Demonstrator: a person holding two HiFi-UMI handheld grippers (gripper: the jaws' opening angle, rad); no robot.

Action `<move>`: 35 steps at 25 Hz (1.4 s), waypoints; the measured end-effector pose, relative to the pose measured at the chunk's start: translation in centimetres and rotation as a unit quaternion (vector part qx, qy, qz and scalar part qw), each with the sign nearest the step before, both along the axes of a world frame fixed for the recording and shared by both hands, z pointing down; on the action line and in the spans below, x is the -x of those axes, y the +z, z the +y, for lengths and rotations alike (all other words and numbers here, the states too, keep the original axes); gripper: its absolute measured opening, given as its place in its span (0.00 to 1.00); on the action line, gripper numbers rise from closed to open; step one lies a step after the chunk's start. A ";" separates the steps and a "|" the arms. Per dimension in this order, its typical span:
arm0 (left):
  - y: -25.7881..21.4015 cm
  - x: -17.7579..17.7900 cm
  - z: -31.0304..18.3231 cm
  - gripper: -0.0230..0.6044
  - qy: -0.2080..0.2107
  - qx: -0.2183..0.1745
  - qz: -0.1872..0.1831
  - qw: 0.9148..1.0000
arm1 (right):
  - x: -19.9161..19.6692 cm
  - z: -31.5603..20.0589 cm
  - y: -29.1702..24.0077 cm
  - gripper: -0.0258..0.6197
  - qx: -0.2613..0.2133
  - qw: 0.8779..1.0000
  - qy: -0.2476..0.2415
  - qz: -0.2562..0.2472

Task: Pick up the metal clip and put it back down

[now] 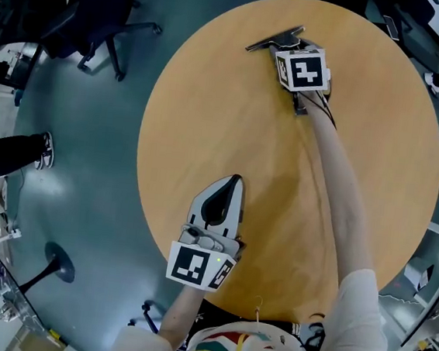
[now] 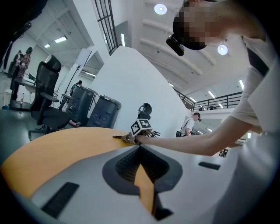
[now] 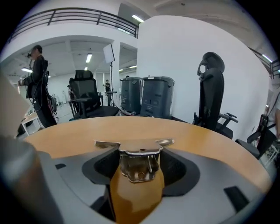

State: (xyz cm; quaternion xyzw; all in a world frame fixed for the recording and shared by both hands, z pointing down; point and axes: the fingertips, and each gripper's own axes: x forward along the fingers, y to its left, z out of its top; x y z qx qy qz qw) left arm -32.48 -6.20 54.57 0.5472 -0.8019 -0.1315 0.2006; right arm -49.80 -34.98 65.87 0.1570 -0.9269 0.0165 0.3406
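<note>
The metal clip (image 1: pixel 274 38) lies at the far side of the round wooden table (image 1: pixel 210 115), sticking out from my right gripper (image 1: pixel 285 51). In the right gripper view the shiny clip (image 3: pixel 140 162) fills the gap between the jaws, its two flat wings spread just past the tips, and my right gripper (image 3: pixel 140 151) is shut on it. Whether it touches the table I cannot tell. My left gripper (image 1: pixel 234 182) rests near the table's front edge, far from the clip, shut and holding nothing. The left gripper view shows that gripper (image 2: pixel 140 148) pointing at the distant clip (image 2: pixel 118 137).
A black office chair (image 1: pixel 104 11) stands on the floor at the left, and a person's shoe (image 1: pixel 44 151) is beside the table. Beyond the table stand two grey bins (image 3: pixel 148 98) and a tall chair (image 3: pixel 211 87). The table's far edge is close to the clip.
</note>
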 end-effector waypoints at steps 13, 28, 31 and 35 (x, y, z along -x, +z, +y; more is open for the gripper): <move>-3.5 -0.3 2.3 0.11 -0.003 -0.007 -0.030 1.000 | -1.1 1.3 -1.3 0.66 -0.021 1.000 -0.012 0.014; -11.2 -2.3 7.2 0.11 -0.034 -0.039 -0.051 0.997 | -3.7 6.6 -12.5 0.71 0.050 0.992 -0.039 -0.113; -14.2 -3.0 7.8 0.11 -0.025 -0.057 -0.069 0.996 | -7.1 9.2 -17.9 0.71 0.038 0.984 -0.051 -0.164; -18.9 -5.5 7.8 0.11 -0.005 -0.085 -0.090 0.992 | -14.7 13.0 -25.1 0.34 -0.005 0.976 -0.059 -0.211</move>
